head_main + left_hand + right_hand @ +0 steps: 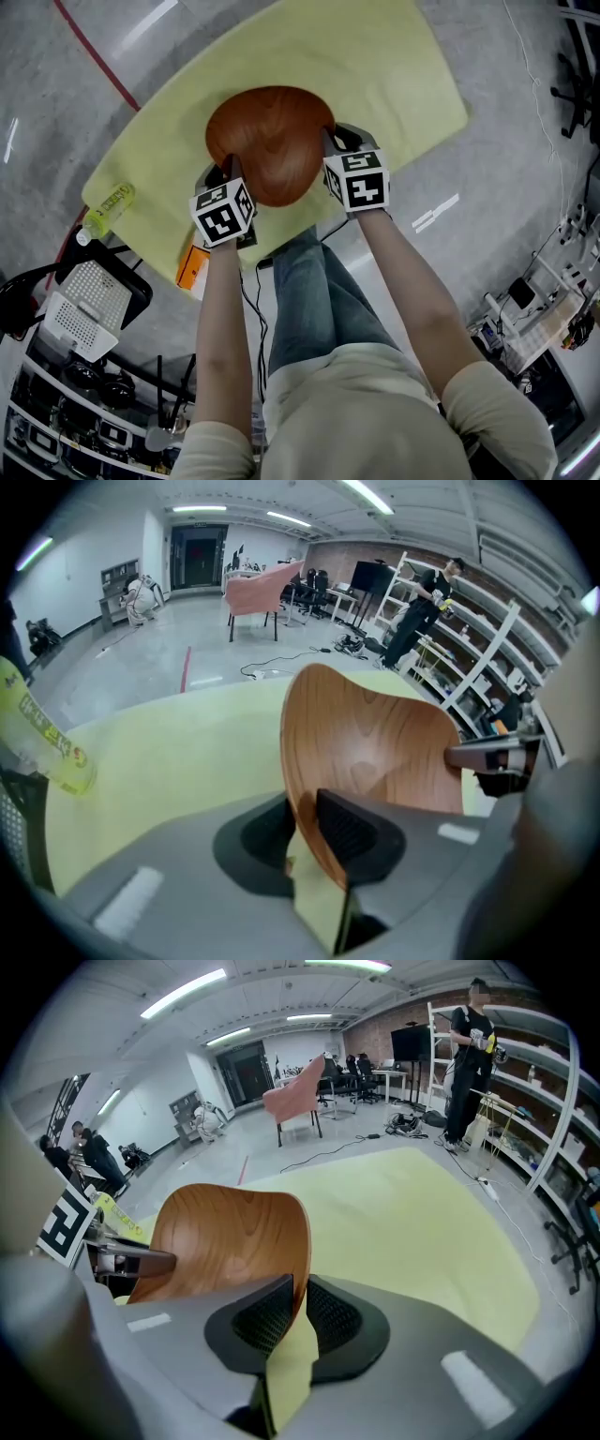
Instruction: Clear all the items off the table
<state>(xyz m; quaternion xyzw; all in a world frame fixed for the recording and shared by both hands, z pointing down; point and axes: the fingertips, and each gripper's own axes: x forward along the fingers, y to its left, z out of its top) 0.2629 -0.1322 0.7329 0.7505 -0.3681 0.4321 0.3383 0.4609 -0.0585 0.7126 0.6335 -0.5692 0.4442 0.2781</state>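
Note:
A brown wooden bowl (267,141) sits over the middle of the yellow-green table (394,75). My left gripper (228,173) is shut on its left rim, and in the left gripper view the thin wooden wall (375,742) runs between the pads of my left gripper (305,822). On the opposite rim my right gripper (333,142) is shut too; the right gripper view shows the bowl (225,1241) edge pinched by my right gripper (298,1302). A plastic bottle with a yellow label (108,208) lies at the table's left corner. I cannot tell whether the bowl touches the table.
An orange box (192,267) sits at the table's near edge by my left arm. A white perforated basket (80,300) and shelves of gear stand at the lower left. A person (469,1054) stands by metal racks beyond the table. A red line (94,56) crosses the floor.

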